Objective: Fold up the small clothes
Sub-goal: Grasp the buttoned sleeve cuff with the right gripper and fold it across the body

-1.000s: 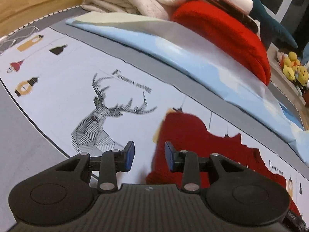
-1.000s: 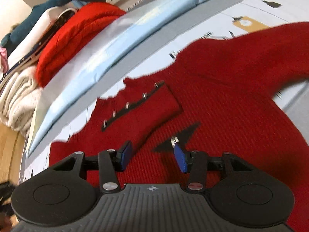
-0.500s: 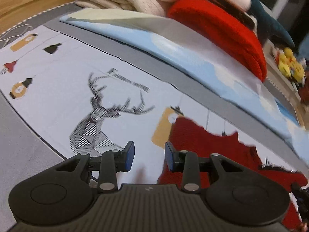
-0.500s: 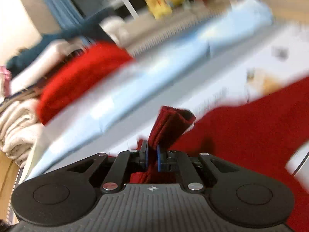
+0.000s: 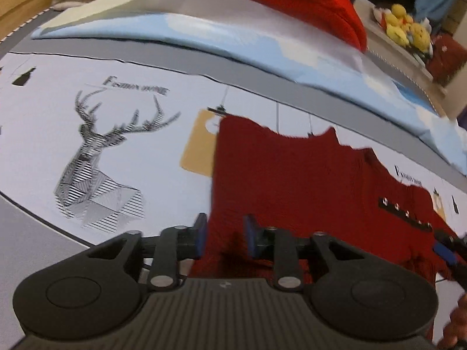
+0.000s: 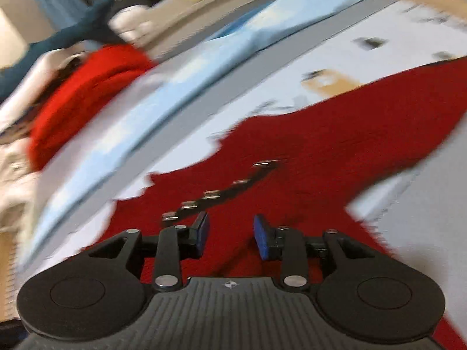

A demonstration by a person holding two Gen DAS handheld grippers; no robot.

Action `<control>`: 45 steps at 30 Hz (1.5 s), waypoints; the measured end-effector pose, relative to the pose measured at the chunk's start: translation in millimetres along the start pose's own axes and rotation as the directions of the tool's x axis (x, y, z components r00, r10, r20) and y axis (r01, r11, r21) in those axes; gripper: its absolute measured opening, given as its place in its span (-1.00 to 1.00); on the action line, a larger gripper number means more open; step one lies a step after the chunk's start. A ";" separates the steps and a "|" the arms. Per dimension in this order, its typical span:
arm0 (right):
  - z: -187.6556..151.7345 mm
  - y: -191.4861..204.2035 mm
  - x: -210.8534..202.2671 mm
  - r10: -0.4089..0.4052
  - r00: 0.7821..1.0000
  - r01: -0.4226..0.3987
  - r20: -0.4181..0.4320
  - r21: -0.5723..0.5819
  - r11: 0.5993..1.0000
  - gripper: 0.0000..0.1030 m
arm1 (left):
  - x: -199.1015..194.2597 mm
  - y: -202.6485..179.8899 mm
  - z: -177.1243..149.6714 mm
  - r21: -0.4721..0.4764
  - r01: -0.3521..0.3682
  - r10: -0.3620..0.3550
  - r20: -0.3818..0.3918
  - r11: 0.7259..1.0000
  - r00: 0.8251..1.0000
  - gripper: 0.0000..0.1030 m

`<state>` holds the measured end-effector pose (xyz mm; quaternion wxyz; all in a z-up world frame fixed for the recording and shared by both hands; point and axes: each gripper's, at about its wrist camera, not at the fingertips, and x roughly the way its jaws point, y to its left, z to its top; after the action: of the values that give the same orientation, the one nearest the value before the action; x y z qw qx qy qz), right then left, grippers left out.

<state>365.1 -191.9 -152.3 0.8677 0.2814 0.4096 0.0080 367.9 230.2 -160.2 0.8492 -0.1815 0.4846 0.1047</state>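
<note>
A dark red sweater [image 5: 306,180] lies spread on a printed bedsheet [image 5: 140,157], its black button strip [image 6: 224,192] facing up. The left gripper [image 5: 224,234] hangs over the sweater's left edge; its jaws have just been closing, stand narrowly apart, and red knit shows between them without the pads pressing it. The right gripper [image 6: 232,237] hovers above the sweater beside the strip; its jaws have just been opening and grip nothing.

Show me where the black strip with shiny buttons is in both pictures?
Left wrist: the black strip sits far right on the red sweater.
Right wrist: it runs across the middle, just above the fingers.
Shared landmark: the light blue folded sheet behind.
</note>
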 end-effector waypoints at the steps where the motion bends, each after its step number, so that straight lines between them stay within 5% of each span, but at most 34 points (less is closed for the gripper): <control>1: 0.9 3.6 8.5 0.018 1.000 -0.018 0.003 -0.016 1.000 -0.31 | 3.1 -2.6 -1.5 0.006 0.004 -0.004 -0.002 1.000 1.000 -0.50; 3: 2.4 2.9 24.9 0.013 1.000 -0.013 -0.005 -0.033 0.999 -0.23 | 12.1 -6.1 -5.5 0.020 0.002 -0.002 -0.010 1.000 1.000 -0.50; 6: -2.3 -20.1 52.4 -0.079 0.984 0.086 -0.160 0.032 0.996 -0.24 | 33.8 -5.8 -16.0 0.045 -0.057 0.061 -0.075 0.997 0.995 -0.49; 9: -0.1 -28.7 45.3 -0.043 0.988 0.061 -0.149 0.115 0.991 -0.19 | 34.6 -8.6 -17.5 0.056 -0.074 0.078 -0.073 0.996 0.994 -0.49; 13: 5.5 -18.2 34.0 -0.064 0.990 0.067 -0.125 0.021 0.998 -0.16 | 31.1 -22.0 -19.4 0.123 -0.100 0.106 -0.037 0.987 0.994 -0.49; 23: 23.9 -35.7 10.8 -0.097 0.989 0.097 -0.109 0.001 0.995 -0.15 | 25.2 -35.0 -19.5 0.158 -0.124 0.127 -0.007 0.980 0.992 -0.49; 28: 31.4 -45.7 1.4 -0.099 0.992 0.100 -0.083 0.005 0.995 -0.15 | 29.7 -30.5 -21.5 0.126 -0.050 0.051 -0.007 0.991 0.999 -0.49; 31: 35.4 -55.9 -2.5 -0.121 0.992 0.122 -0.047 0.023 0.992 -0.57 | 37.2 -31.5 -25.6 0.142 -0.078 0.086 -0.053 0.987 0.995 -0.49; 35: 48.5 -85.1 -12.3 -0.132 0.991 0.131 -0.001 0.126 0.983 -0.62 | 24.2 -40.9 -22.5 0.170 -0.069 0.073 -0.015 0.983 0.997 -0.46; 40: 74.9 -151.4 -33.4 -0.244 0.966 0.205 0.090 0.311 0.928 -0.59 | 21.8 -42.9 -22.9 0.170 -0.044 0.049 -0.025 0.985 0.999 -0.46; 45: 84.8 -222.2 -40.9 -0.378 0.917 0.291 0.128 0.435 0.852 -0.25 | 21.4 -41.9 -21.1 0.185 -0.038 0.044 -0.027 0.982 0.999 -0.46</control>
<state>350.4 -429.7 -190.5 0.8159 0.3790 0.3515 -0.2589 377.0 183.3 -179.7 0.8526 -0.0934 0.5088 0.0740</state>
